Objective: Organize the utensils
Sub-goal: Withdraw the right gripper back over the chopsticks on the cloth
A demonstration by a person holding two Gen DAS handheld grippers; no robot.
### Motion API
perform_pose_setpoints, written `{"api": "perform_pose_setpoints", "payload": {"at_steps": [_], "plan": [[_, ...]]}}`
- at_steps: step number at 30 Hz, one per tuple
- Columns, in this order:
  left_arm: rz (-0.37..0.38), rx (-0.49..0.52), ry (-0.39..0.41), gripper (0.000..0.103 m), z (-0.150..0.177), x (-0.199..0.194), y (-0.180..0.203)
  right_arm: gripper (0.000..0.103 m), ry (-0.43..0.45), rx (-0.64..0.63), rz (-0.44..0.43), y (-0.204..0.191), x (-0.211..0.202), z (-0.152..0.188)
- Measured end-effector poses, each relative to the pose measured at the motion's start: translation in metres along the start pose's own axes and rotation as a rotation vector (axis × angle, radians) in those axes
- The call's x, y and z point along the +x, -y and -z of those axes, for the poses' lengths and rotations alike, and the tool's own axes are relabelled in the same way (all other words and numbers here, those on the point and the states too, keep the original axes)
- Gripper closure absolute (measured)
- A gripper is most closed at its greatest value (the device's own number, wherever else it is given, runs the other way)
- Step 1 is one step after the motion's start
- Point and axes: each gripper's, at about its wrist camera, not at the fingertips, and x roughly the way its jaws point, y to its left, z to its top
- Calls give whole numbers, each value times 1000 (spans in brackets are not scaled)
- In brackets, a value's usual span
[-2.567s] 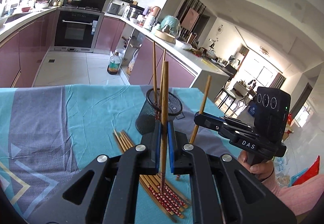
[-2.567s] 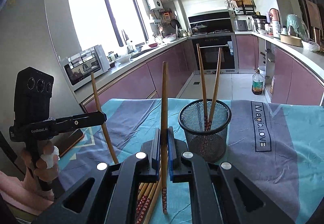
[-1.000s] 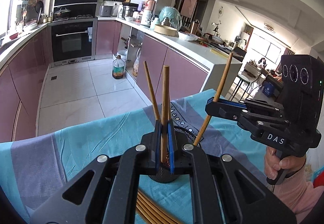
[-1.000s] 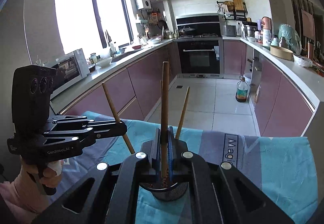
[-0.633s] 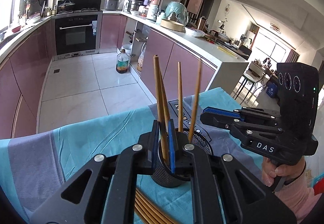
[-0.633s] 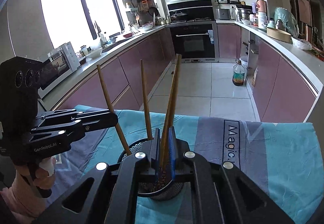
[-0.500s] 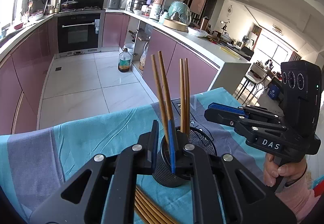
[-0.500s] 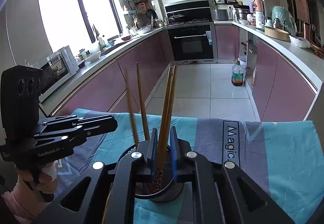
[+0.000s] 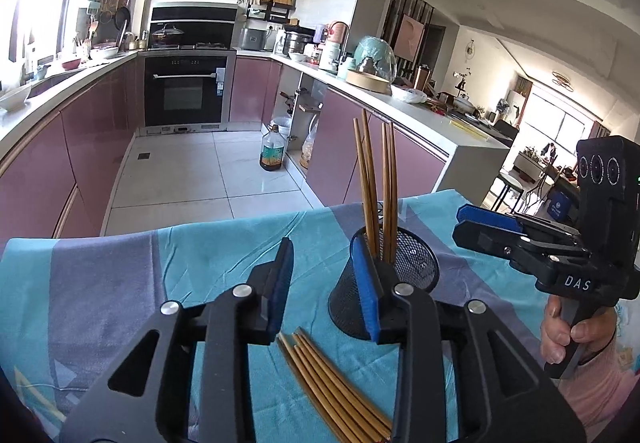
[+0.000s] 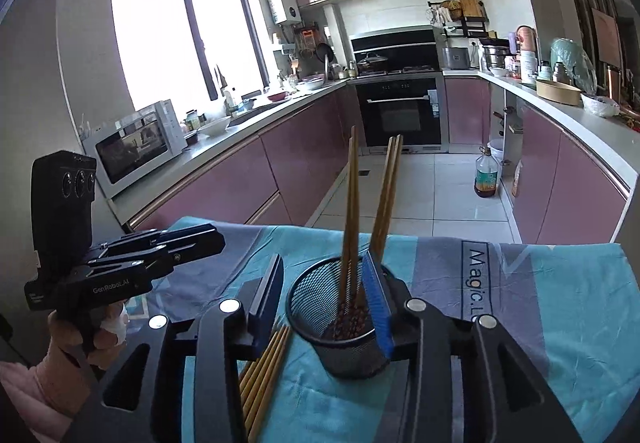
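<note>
A black mesh cup (image 9: 416, 267) stands on the blue and grey tablecloth (image 9: 120, 283) with several wooden chopsticks (image 9: 376, 183) upright in it. My left gripper (image 9: 322, 283) is just in front of the cup. Its jaws are opening, with only cloth and loose chopsticks (image 9: 332, 383) showing between them. In the right wrist view the same cup (image 10: 316, 303) and standing chopsticks (image 10: 352, 203) sit just past my right gripper (image 10: 324, 295). Its jaws are opening too, and the pads touch no chopstick. Each gripper appears in the other's view: right gripper (image 9: 476, 229), left gripper (image 10: 200, 243).
More chopsticks (image 10: 264, 371) lie in a bundle on the cloth beside the cup. A hand (image 9: 568, 335) holds the right gripper's handle. The table's far edge drops to a tiled kitchen floor, with purple cabinets and an oven beyond.
Both grippers were shut on one chopstick each above the cup. They let go, the two chopsticks now stand in the cup, and both pairs of jaws have spread apart.
</note>
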Motion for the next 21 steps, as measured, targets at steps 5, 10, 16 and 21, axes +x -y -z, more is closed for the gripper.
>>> {"api": "perform_pose_setpoints", "payload": {"at_steps": [5,10,16,21], "plan": [[-53,12,-13,65,31,-18,-6,62,-69,-34,-43,-21,8,30],[-79,6,-52,60,65,-27,-9,62,-139,-6,-65,-29,22,59],[-88,-16,-110,57,99,-24,-10,62,-192,36,-67,-31,32,78],[-72,-34,-168,55,120,-15,-6,62,-228,21,-49,-39,38,90]]}}
